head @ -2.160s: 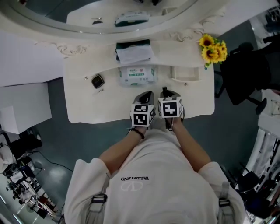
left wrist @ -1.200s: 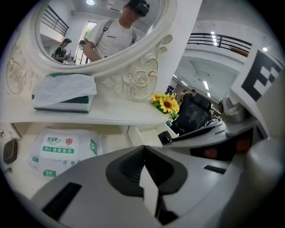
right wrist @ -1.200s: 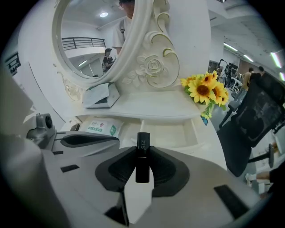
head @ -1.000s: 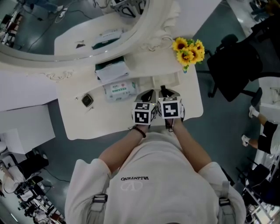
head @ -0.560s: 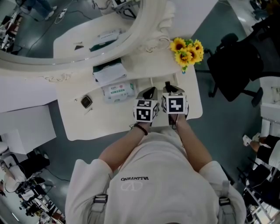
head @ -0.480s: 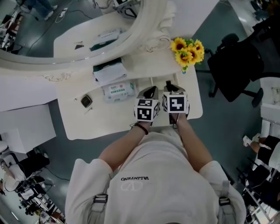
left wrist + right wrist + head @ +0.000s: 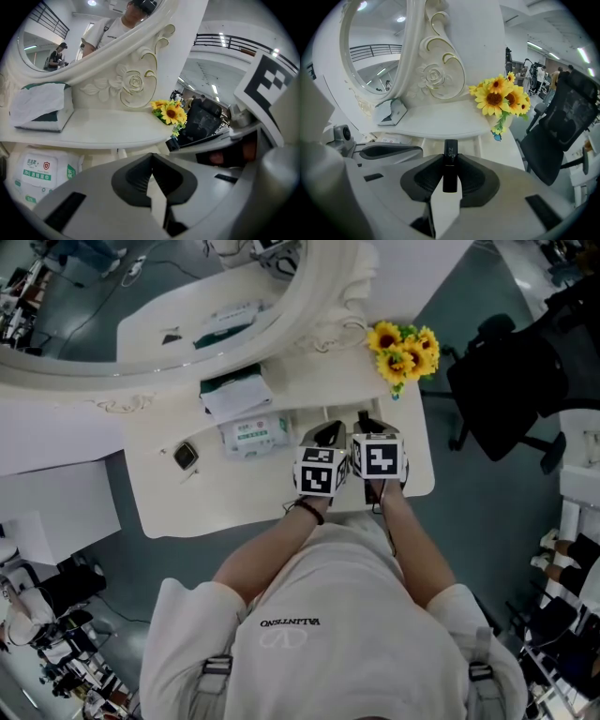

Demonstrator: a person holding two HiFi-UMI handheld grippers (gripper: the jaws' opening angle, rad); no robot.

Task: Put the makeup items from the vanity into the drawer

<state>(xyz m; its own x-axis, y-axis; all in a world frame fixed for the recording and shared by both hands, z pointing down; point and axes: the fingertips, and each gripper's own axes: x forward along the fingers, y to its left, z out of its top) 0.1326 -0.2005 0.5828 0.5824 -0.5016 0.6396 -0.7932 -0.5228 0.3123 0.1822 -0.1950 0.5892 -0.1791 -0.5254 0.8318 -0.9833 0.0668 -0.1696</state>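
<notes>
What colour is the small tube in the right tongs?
The tube is black; right gripper view.

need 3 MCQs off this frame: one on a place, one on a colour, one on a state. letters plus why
1. Where do the sunflowers stand?
A) right end of the shelf
B) left end of the shelf
C) on the floor

2. What colour is the makeup tube in the right tongs?
A) white
B) black
C) pink

3. How are the left tongs?
A) wide open
B) shut on a wipes pack
C) shut, nothing between them

Answers:
1 A: the head view shows them at the shelf's right end.
2 B: the right gripper view shows a black tube clamped between the pads.
3 C: the left gripper view shows the pads together and empty.
</notes>
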